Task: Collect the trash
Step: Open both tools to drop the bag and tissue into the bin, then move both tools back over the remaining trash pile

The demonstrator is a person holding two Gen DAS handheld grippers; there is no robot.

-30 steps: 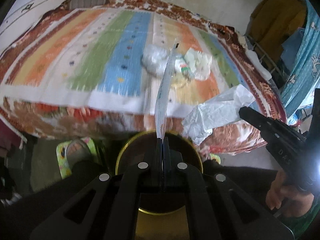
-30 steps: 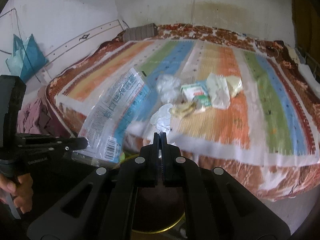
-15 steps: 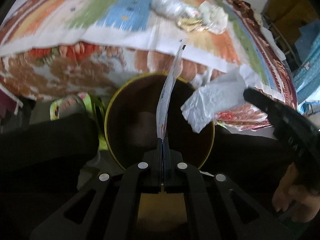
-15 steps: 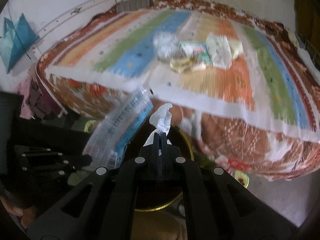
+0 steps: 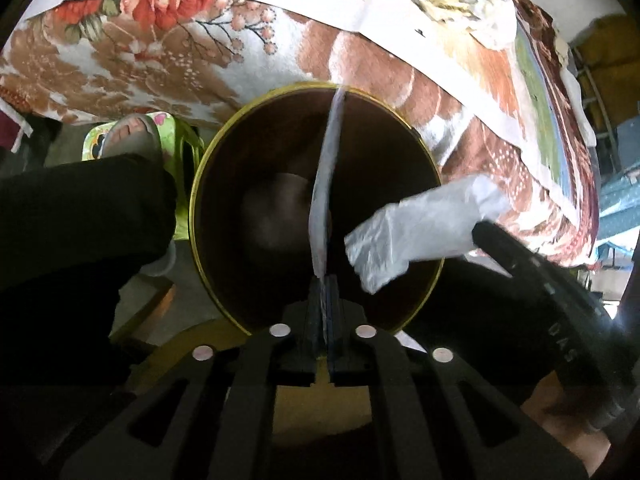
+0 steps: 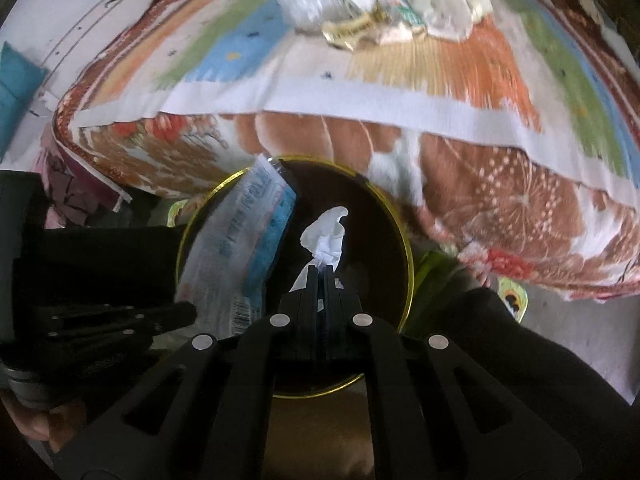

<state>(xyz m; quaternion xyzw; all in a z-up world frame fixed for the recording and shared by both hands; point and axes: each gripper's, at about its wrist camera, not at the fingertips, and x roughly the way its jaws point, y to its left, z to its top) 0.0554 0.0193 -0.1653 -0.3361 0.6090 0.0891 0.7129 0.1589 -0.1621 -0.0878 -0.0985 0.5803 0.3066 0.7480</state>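
A dark round bin with a yellow rim [image 5: 195,208] [image 6: 407,248] stands on the floor against the bed. My left gripper [image 5: 324,280] hangs over its mouth, pinching a clear plastic wrapper [image 5: 326,184] with blue print [image 6: 248,248] by the lower end; its jaws are opening, and the wrapper is still between them. Over the same bin my right gripper [image 6: 320,270] holds a crumpled white tissue [image 6: 326,236] [image 5: 416,236]. Its jaws are starting to open too, with the tissue still caught in them.
More trash [image 6: 380,12], clear plastic, wrappers and tissues, lies on the striped bedspread [image 6: 440,108]. The floral bed side hangs right behind the bin. A person's foot in a green sandal [image 5: 132,136] and dark-clad legs [image 5: 80,220] flank the bin.
Both grippers have sunk from above the bed's edge and tipped down over the bin, carrying the wrapper and the tissue. The bin now fills the middle of both views.
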